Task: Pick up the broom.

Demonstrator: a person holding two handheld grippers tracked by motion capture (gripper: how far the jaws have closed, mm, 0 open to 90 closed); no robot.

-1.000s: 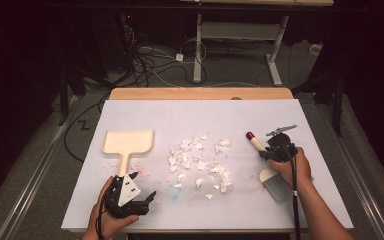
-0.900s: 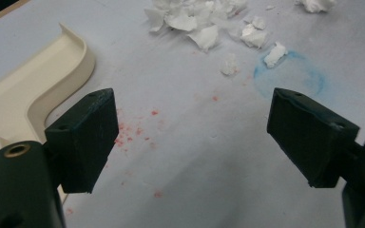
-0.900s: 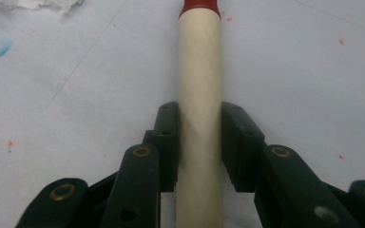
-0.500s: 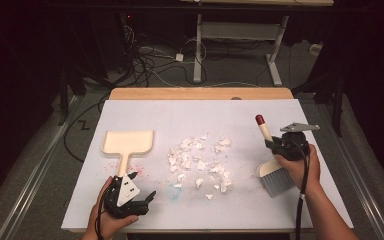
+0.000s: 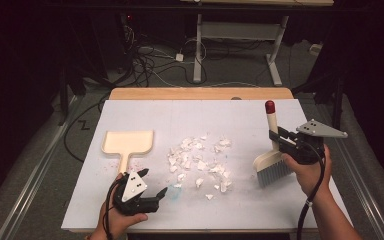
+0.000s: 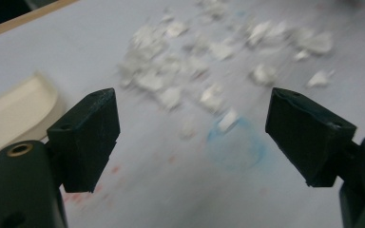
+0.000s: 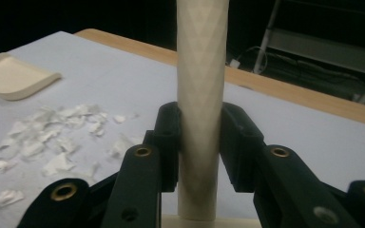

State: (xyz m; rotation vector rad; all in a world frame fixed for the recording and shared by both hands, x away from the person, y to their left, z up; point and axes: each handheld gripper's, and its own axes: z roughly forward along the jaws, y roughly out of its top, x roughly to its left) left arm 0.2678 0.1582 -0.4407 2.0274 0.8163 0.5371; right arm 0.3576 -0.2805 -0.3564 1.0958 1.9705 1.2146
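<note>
Cream brush (image 5: 271, 159) is pinched by the right claw (image 5: 279, 140); left claw (image 5: 152, 184) spread wide.

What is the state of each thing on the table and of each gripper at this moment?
brush: upright, handle clamped, bristles pointing down at the table.
right gripper: shut on the brush handle.
left gripper: open, holds nothing.
dustpan: lies flat, no scraps in it, not gripped.
paper scraps: scattered loose between dustpan and brush.
table: covered by a white sheet.
</note>
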